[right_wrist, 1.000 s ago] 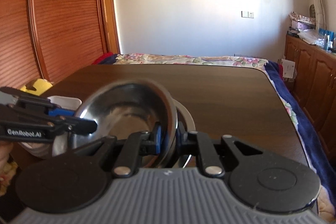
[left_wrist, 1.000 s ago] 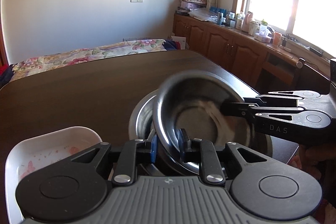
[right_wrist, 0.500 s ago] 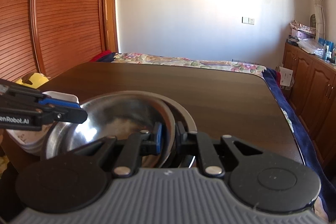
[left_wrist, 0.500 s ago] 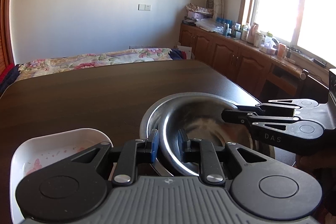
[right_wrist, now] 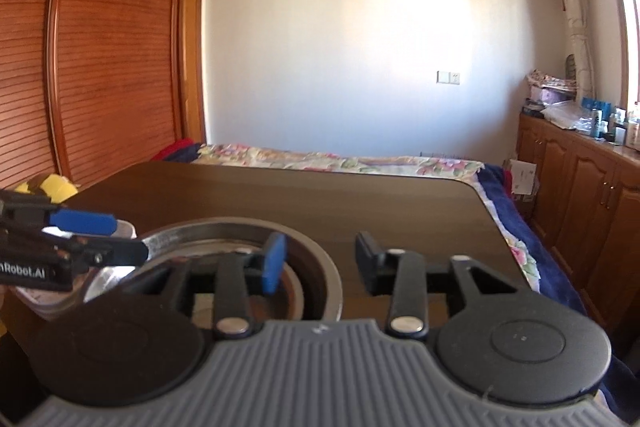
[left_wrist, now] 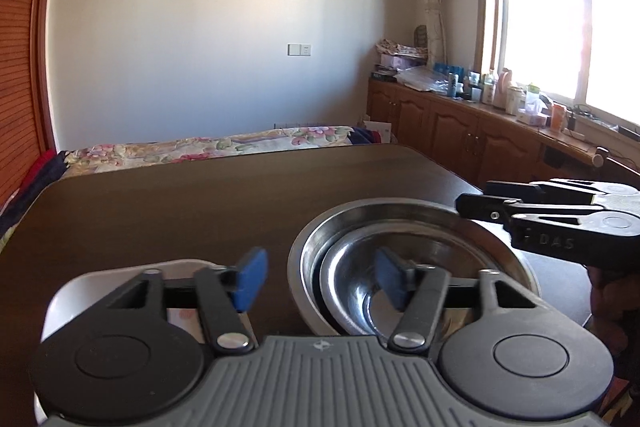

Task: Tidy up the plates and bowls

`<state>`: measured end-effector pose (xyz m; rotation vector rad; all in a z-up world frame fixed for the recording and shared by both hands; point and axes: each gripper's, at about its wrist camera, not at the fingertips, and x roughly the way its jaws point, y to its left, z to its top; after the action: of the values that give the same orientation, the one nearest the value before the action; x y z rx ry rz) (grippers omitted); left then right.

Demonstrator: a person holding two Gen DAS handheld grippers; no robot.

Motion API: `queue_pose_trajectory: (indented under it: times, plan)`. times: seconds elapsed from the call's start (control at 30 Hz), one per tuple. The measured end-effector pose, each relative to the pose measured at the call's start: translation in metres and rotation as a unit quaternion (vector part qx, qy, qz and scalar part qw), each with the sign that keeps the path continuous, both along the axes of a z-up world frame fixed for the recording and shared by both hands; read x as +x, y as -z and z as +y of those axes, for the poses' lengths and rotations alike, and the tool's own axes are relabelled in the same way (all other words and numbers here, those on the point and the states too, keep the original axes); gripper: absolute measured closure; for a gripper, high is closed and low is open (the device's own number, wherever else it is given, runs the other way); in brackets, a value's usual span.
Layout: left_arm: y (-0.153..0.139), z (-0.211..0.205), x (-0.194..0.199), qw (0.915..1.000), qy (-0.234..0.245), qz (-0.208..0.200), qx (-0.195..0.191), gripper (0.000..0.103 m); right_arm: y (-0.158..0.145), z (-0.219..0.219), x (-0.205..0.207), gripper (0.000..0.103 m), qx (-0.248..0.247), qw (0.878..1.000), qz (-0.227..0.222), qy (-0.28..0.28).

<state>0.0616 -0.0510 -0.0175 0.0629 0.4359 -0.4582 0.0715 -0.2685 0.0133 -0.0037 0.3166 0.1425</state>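
Hovering with both sets of jaws spread, empty: left gripper (left_wrist: 318, 279), right gripper (right_wrist: 320, 259). Beyond, small steel bowl (left_wrist: 360, 279) sits nested in larger bowl (left_wrist: 400, 215) on table (left_wrist: 180, 211). I judge nesting finished; next, white dish (left_wrist: 60, 303).

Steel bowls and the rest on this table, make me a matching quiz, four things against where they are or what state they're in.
Things:
1. small steel bowl
2. white dish
3. left tongs
4. table

States:
A. dark brown, mostly bare
B. open, holding nothing
C. nested inside the big steel bowl
D. left of the steel bowls

Pairs: 1-C, 2-D, 3-B, 4-A
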Motion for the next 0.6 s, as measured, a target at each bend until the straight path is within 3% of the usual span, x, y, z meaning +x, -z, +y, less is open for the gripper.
queue_pose_trajectory:
  times: [0.07, 0.3, 0.37, 0.6]
  plan:
    - [0.004, 0.0, 0.0, 1.0, -0.008, -0.005, -0.002, 0.02, 0.005, -0.002, 0.001, 0.051, 0.006, 1.0, -0.005, 0.008]
    - [0.008, -0.008, -0.006, 0.9995, -0.024, -0.016, 0.015, 0.001, 0.023, -0.003, 0.003, 0.026, 0.018, 1.0, -0.004, 0.004]
    - [0.007, -0.011, -0.009, 0.9991, -0.029, -0.024, 0.019, 0.001, 0.025, -0.005, 0.003, 0.015, 0.027, 1.0, -0.008, -0.002]
    - [0.008, -0.011, -0.008, 0.9991, -0.037, -0.008, 0.016, 0.001, 0.027, -0.01, 0.009, 0.008, 0.043, 0.999, -0.011, -0.011]
